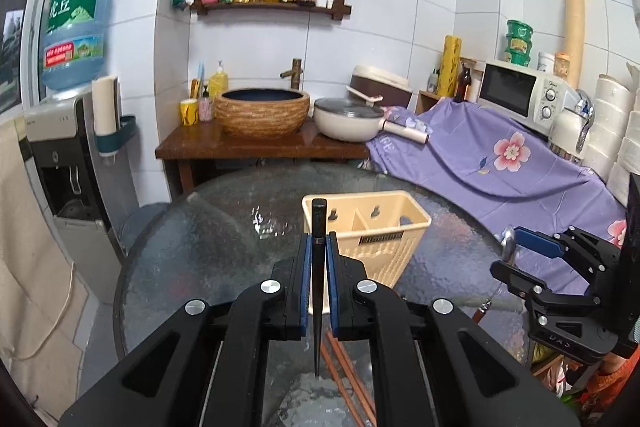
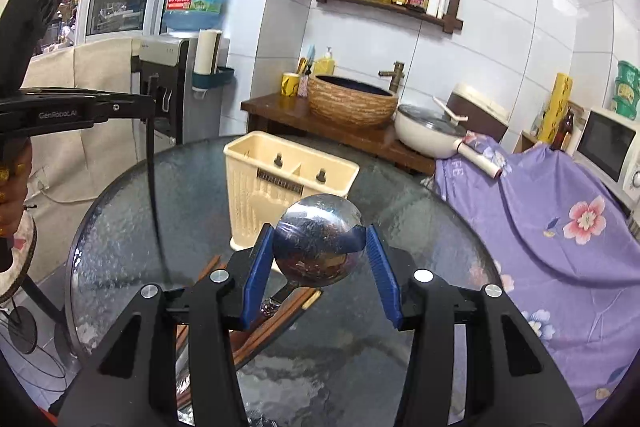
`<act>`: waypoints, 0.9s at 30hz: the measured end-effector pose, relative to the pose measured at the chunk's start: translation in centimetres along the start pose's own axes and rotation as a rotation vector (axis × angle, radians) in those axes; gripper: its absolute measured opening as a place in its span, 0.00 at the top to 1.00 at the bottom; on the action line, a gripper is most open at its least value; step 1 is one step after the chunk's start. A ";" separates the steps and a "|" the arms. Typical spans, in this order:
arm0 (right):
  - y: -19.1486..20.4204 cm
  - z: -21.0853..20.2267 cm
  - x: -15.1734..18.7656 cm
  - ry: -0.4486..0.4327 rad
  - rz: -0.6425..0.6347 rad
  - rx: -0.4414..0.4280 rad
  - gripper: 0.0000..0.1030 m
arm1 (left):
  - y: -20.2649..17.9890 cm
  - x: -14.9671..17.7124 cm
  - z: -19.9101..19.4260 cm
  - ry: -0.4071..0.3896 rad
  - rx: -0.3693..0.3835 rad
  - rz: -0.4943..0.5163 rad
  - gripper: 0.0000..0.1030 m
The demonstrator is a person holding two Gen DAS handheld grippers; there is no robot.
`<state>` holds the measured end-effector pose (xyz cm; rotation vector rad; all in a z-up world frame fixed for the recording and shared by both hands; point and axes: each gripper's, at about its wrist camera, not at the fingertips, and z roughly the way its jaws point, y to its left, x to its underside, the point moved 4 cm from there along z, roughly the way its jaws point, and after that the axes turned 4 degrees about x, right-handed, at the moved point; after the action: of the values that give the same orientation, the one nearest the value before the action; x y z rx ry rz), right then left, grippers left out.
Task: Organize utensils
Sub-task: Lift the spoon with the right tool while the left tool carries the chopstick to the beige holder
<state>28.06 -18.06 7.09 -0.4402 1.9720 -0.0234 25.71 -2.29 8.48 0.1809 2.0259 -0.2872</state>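
Observation:
My left gripper [image 1: 319,247] is shut on a black chopstick [image 1: 318,267] that stands upright, its thick end up, just in front of the cream utensil holder [image 1: 380,239] on the glass table. My right gripper [image 2: 320,239] is shut on the bowl of a steel spoon [image 2: 318,241], held above the table in front of the holder [image 2: 280,187]. In the left wrist view the right gripper [image 1: 532,247] sits at the right with the spoon [image 1: 508,243]. Brown chopsticks [image 2: 276,323] lie on the glass below; they also show in the left wrist view [image 1: 344,367].
The round glass table [image 1: 200,247] has a dark rim. Behind it a wooden stand [image 1: 260,147] carries a woven basin and a white pan [image 1: 348,121]. A purple flowered cloth [image 1: 500,163] covers the right side under a microwave. A water dispenser [image 1: 60,147] stands at the left.

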 end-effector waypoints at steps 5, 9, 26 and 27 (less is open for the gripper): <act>-0.9 0.6 -3.1 -0.024 0.001 0.015 0.54 | -0.7 -3.3 -0.7 -0.031 0.034 0.014 0.93; -2.3 1.3 -6.4 -0.036 0.028 0.027 0.54 | -1.5 -6.7 -1.0 -0.047 0.076 0.014 0.93; -4.1 7.1 -13.9 -0.086 0.005 0.202 0.54 | -1.5 -15.2 3.1 -0.100 0.017 -0.042 0.93; -4.0 7.6 -13.5 -0.080 0.000 0.204 0.54 | -1.3 -14.7 3.9 -0.093 0.010 -0.051 0.93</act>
<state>40.90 -16.17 16.46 -0.3029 1.8685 -0.2020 35.42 -4.70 20.02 0.1205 1.9396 -0.3315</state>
